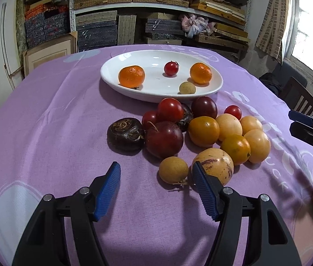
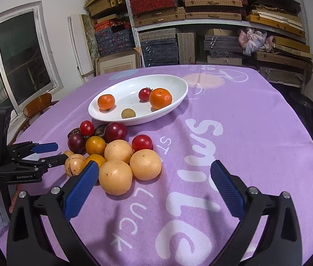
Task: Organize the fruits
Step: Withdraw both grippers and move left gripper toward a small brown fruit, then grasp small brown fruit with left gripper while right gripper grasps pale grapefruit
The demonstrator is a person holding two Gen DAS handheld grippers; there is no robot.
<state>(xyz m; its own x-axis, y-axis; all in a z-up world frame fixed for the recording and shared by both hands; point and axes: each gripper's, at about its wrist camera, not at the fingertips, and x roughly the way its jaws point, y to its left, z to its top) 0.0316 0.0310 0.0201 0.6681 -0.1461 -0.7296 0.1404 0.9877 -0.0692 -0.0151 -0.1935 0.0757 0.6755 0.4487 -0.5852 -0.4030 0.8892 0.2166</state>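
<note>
oval plate (image 1: 112,82) long axis left-right, fruit pile (image 1: 203,130) in front

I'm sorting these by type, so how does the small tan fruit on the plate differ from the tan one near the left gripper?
The plate longan lies inside the white plate; the cloth longan lies on the purple tablecloth, with a dry stem beside it. Both are round, tan and matte.

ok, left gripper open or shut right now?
Open. The left gripper has its blue fingers spread wide above the cloth, nothing between them.
</note>
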